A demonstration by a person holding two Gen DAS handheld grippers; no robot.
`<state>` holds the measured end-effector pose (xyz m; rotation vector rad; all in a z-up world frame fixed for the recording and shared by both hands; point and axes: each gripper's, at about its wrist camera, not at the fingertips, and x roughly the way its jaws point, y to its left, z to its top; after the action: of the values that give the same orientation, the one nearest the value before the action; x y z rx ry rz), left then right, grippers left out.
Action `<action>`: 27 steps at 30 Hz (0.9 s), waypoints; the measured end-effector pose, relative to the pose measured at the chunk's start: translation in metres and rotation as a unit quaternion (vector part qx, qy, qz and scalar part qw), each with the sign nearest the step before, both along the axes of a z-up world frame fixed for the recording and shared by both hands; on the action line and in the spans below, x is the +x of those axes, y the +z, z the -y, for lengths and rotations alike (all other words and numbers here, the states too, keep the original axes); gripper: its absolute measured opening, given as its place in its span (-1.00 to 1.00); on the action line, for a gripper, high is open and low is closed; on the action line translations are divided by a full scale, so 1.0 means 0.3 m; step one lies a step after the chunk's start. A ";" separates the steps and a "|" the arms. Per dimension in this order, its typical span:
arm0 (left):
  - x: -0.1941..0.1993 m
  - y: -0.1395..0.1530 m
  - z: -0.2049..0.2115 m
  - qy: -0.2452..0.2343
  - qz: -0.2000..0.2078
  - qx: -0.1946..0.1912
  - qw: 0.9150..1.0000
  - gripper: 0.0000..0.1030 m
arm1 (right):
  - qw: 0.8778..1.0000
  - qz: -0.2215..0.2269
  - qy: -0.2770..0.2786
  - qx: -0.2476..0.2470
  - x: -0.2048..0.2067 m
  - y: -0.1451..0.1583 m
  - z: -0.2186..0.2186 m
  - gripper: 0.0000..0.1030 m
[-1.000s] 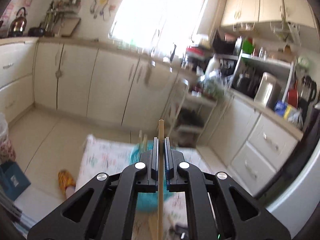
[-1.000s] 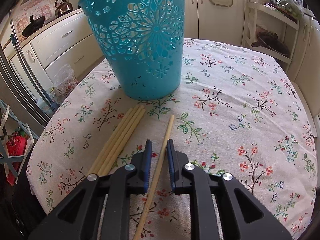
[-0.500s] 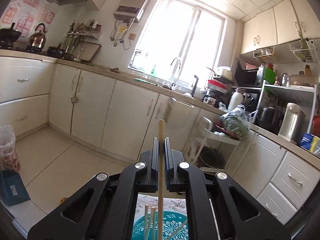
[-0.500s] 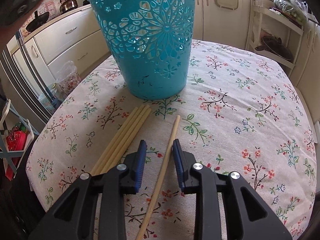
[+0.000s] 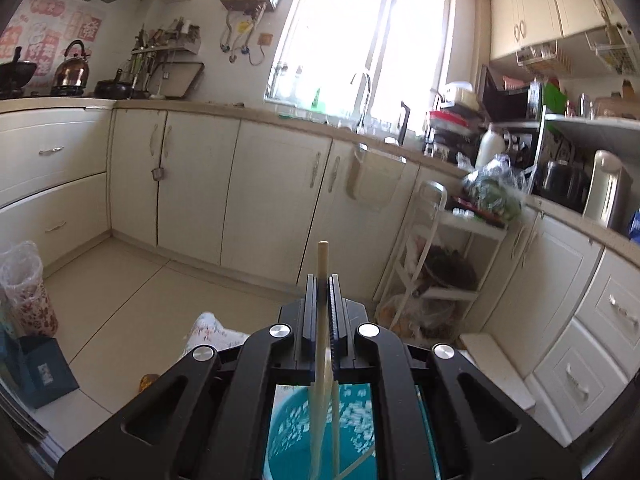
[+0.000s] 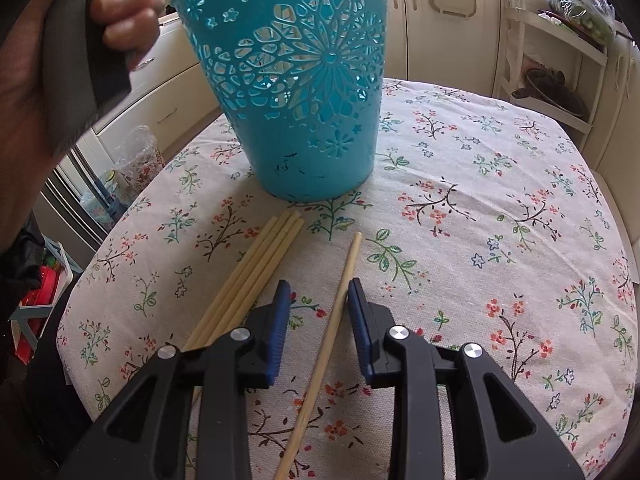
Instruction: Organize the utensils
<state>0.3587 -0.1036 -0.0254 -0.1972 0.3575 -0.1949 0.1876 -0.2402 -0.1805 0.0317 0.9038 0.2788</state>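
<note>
Kitchen scene, cream cabinets and a bright window behind a table (image 6: 500,184) under a floral cloth. Right gripper (image 6: 316,314): jaws opening, pads clear of the single chopstick (image 6: 332,328) that lies between them flat on the cloth; its long axis runs along the line of the fingers, far end towards the basket (image 6: 296,92). A bundle (image 6: 248,276) of more chopsticks lies just left of that stick, roughly parallel, tips near the basket's foot. Left gripper (image 5: 322,312): pressed together on an upright chopstick (image 5: 322,264), directly above the basket mouth, where other sticks already stand. The person's hand (image 6: 120,12) with this tool appears beside the basket rim, upper left. Judged next move: lowering the pinched stick into the basket; the left tool is the nearer. Surroundings: tiled floor, a white rack (image 5: 440,248) by the cabinets beyond the basket.
</note>
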 end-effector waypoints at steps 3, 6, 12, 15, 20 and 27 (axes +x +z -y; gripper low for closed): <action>-0.007 -0.031 0.007 -0.008 -0.021 0.020 1.000 -0.87 | 1.000 -0.001 0.000 0.003 0.002 -0.002 0.005 -0.41; -0.033 -0.032 -0.014 -0.006 -0.028 0.029 0.999 -0.56 | 1.000 -0.001 0.000 0.006 0.003 -0.004 0.010 -0.41; -0.185 -0.001 -0.176 0.030 -0.007 0.014 0.999 -0.07 | 1.000 0.000 0.000 0.001 0.002 -0.004 0.008 -0.41; -0.253 -0.044 -0.257 0.054 -0.019 0.013 0.998 0.15 | 1.000 0.000 -0.003 -0.001 -0.004 -0.001 0.006 -0.41; -0.287 -0.240 -0.313 0.054 -0.107 0.021 0.993 0.20 | 1.000 0.002 -0.016 -0.007 -0.009 0.001 0.001 -0.51; -0.301 -0.447 -0.280 0.022 -0.185 0.043 0.982 0.23 | 0.999 -0.007 -0.029 -0.020 -0.021 0.006 0.001 -0.58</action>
<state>0.2683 -0.0195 -0.1594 -0.1558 0.7300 -0.0975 0.1814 -0.2405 -0.1789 0.0232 0.9196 0.2071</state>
